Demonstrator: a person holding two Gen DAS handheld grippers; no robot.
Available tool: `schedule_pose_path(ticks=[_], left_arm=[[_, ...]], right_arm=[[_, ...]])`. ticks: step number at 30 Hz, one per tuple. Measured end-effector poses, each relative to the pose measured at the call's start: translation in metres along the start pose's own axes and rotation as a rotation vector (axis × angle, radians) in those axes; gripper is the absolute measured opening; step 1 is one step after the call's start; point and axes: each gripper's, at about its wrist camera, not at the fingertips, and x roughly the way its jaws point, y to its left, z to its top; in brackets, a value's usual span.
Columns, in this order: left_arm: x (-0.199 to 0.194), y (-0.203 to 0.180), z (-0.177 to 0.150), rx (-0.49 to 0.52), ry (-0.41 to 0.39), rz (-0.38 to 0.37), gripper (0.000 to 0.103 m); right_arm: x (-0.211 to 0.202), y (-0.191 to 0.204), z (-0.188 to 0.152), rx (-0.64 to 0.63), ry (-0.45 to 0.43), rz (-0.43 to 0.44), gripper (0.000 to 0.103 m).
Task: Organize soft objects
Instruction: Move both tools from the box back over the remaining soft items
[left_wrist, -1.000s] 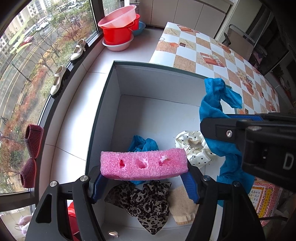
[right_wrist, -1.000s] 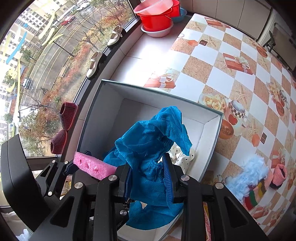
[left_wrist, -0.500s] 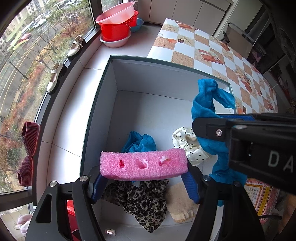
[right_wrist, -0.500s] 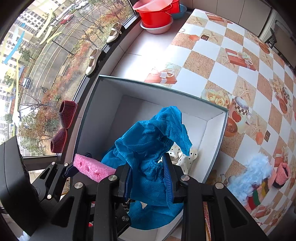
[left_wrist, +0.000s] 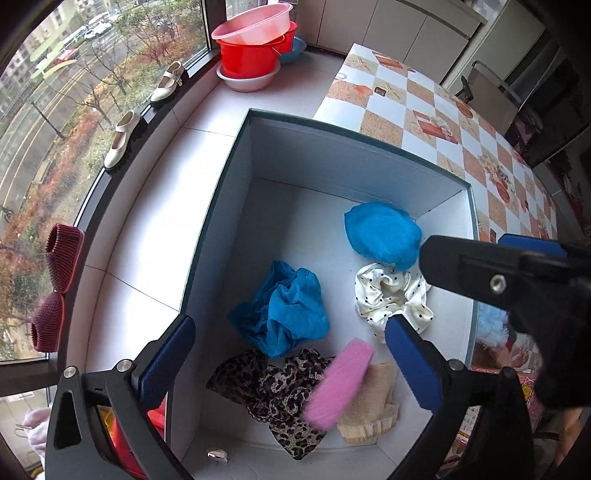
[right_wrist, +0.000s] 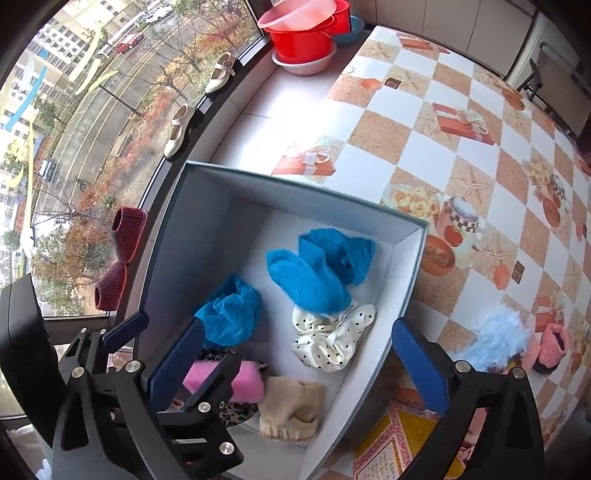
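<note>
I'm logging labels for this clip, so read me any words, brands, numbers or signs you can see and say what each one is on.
No text can be read in either view.
Yellow and red patterned mat beside the grey open-top box: printed marks, too small and blurred to read.
Checked orange and white tablecloth: pictures only, no words.

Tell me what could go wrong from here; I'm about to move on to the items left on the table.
The pink sponge looks blurred, likely still dropping onto the leopard cloth, so it may bounce or settle unevenly. Both tools are opening just above the box, and the left tool sits close beside the right tool, so a careless lift could knock them together. The fluffy blue item near the box could be brushed.
</note>
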Motion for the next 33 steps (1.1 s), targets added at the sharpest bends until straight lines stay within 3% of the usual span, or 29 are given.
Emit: schedule_pose_path(ticks=[17, 33], left_arm=[[-0.007, -0.007, -0.008, 0.02, 0.031, 0.024, 0.102], [-0.025, -0.024, -0.022, 0.077, 0.075, -0.012, 0.102]], right_arm=[[-0.019, -0.009, -0.011, 0.033, -0.004, -0.004, 0.102], [-0.047, -0.019, -0.034, 0.068, -0.034, 0.029, 0.102]])
